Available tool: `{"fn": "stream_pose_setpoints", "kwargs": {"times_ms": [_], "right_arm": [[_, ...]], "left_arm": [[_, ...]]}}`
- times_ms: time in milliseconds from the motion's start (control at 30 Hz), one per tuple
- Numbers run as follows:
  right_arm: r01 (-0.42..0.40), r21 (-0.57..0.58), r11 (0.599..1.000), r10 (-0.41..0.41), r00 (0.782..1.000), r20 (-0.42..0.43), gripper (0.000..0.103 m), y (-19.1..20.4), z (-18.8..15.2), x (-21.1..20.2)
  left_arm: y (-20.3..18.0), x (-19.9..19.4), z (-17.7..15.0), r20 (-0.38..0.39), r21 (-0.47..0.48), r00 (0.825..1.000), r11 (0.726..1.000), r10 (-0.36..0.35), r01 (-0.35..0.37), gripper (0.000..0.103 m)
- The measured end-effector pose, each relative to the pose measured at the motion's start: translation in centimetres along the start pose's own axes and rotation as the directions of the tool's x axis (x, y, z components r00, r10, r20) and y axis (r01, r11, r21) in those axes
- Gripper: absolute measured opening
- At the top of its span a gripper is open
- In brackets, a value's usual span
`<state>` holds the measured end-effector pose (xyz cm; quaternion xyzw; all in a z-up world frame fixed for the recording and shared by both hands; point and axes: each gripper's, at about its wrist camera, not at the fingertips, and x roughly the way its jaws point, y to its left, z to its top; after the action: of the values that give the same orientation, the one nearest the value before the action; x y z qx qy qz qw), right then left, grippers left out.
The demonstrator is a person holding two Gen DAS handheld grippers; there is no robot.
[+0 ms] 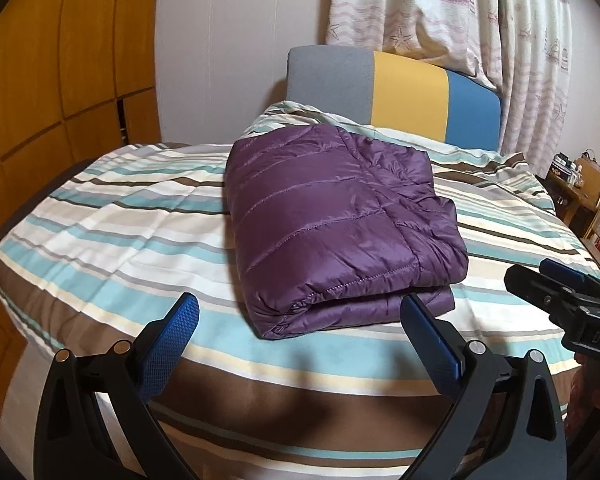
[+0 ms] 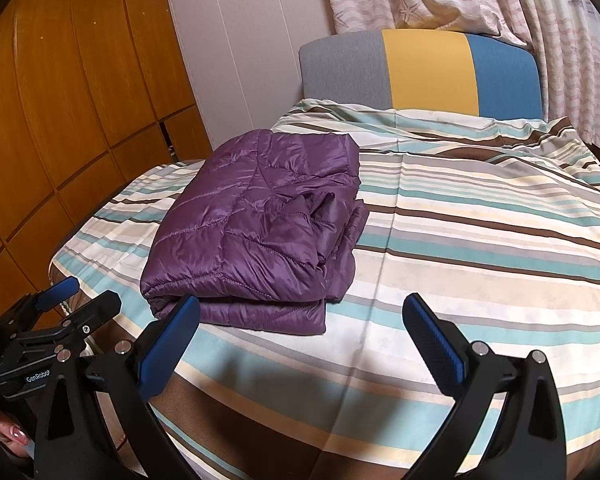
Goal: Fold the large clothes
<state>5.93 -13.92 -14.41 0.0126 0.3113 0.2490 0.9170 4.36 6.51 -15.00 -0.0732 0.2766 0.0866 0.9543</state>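
Note:
A purple quilted jacket (image 1: pixel 332 216) lies folded into a compact rectangle on the striped bed cover (image 1: pixel 112 216). It also shows in the right wrist view (image 2: pixel 256 228), left of centre. My left gripper (image 1: pixel 300 312) is open and empty, held just short of the jacket's near folded edge. My right gripper (image 2: pixel 302 312) is open and empty, to the right of the jacket's near corner. In the left wrist view the right gripper (image 1: pixel 556 284) shows at the right edge; in the right wrist view the left gripper (image 2: pixel 76 296) shows at the lower left.
A grey, yellow and blue headboard (image 1: pixel 396 92) stands at the far end of the bed. Patterned curtains (image 1: pixel 480 20) hang behind it. A wooden wardrobe (image 1: pixel 60 80) is on the left. A small wooden shelf (image 1: pixel 584 192) with items stands to the right.

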Motion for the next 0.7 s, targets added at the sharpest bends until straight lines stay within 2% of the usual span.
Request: {"fn": "stream_pose_setpoints", "kwargs": {"times_ms": [700], "right_arm": [[-0.002,0.009,1.0,0.002,1.0,-0.021,0.101,-0.2,-0.1,0.7]], "left_arm": [[0.7,1.1,0.1,-0.052,-0.045,0.998,0.999,-0.034,0.032,0.1]]}}
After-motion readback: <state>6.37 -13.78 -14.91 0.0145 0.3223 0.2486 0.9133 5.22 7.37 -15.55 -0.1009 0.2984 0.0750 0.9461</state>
